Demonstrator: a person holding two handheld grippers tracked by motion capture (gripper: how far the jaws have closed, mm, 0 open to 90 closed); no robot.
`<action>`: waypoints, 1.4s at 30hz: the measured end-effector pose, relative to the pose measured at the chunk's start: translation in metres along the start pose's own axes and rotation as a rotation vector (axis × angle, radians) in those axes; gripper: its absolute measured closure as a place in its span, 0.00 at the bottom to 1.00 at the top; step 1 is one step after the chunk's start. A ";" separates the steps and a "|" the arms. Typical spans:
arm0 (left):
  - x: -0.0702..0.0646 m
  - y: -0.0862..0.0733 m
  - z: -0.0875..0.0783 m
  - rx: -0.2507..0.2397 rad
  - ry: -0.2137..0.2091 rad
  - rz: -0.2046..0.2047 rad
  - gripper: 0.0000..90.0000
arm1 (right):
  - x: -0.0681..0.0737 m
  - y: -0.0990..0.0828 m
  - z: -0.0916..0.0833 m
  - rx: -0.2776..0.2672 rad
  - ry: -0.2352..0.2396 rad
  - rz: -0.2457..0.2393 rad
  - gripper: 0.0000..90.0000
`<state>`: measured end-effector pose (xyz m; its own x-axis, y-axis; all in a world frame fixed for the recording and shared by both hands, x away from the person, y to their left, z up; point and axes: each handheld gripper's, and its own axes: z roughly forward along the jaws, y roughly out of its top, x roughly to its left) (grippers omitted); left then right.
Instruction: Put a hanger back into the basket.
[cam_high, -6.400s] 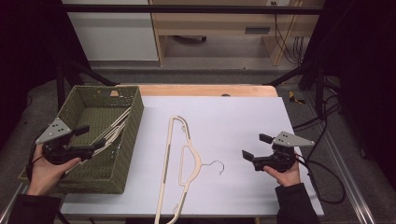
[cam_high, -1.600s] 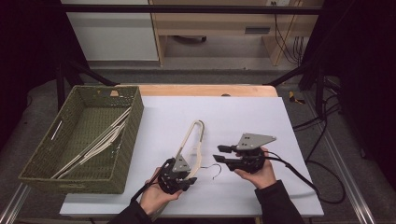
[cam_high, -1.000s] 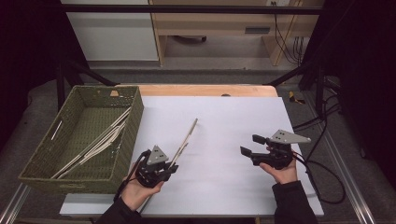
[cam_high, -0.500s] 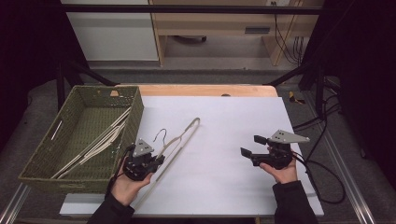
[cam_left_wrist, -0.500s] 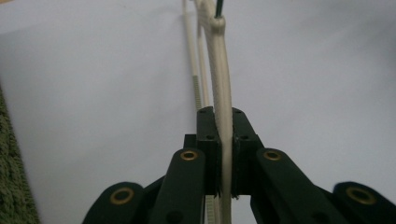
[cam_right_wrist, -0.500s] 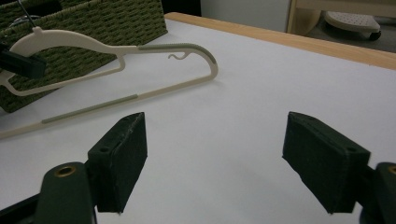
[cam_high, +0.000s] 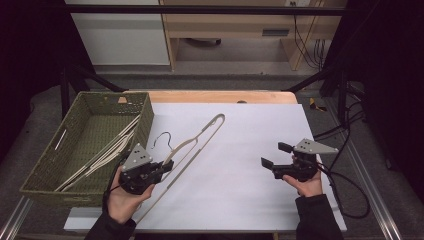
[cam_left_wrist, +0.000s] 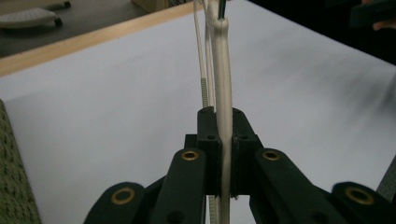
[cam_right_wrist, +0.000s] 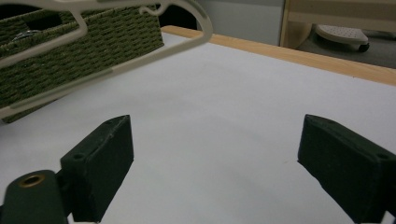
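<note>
Meanwhile the left tool (cam_high: 167, 165) had its jaws pressed together on the cream hanger (cam_high: 192, 145), pinching one thin arm of it between the pads, as the left gripper view made plain (cam_left_wrist: 223, 140). Lifted off the white worktop (cam_high: 240, 190), the hanger slanted up and away from the woven green basket (cam_high: 75, 142), just beside the basket's near right corner, its dark wire hook (cam_high: 164, 137) on the basket's side. The right tool (cam_high: 272, 156) hovered well apart from the basket, over the worktop's far right side, its jaws spread wide after just opening further, with nothing between them. No label or writing could be read anywhere. More cream hangers (cam_high: 107, 152) lay inside the basket, partly hidden by its wall, their number hard to make out.
</note>
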<state>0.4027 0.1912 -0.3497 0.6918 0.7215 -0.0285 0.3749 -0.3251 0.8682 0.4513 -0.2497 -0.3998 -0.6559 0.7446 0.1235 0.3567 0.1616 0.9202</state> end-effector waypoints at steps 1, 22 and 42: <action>-0.001 0.003 -0.003 -0.009 -0.002 0.006 0.95 | 0.000 0.000 -0.001 -0.003 -0.004 0.000 0.11; 0.036 0.077 -0.073 -0.127 -0.004 0.123 0.95 | -0.001 0.001 -0.005 -0.009 -0.019 0.000 0.05; 0.139 0.067 -0.095 -0.071 0.103 0.123 0.95 | -0.001 0.001 -0.004 0.001 -0.019 -0.005 0.04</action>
<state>0.4655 0.3279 -0.2488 0.6616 0.7389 0.1275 0.2442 -0.3732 0.8950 0.4495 -0.2532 -0.3976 -0.6452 0.7558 0.1118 0.3540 0.1661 0.9204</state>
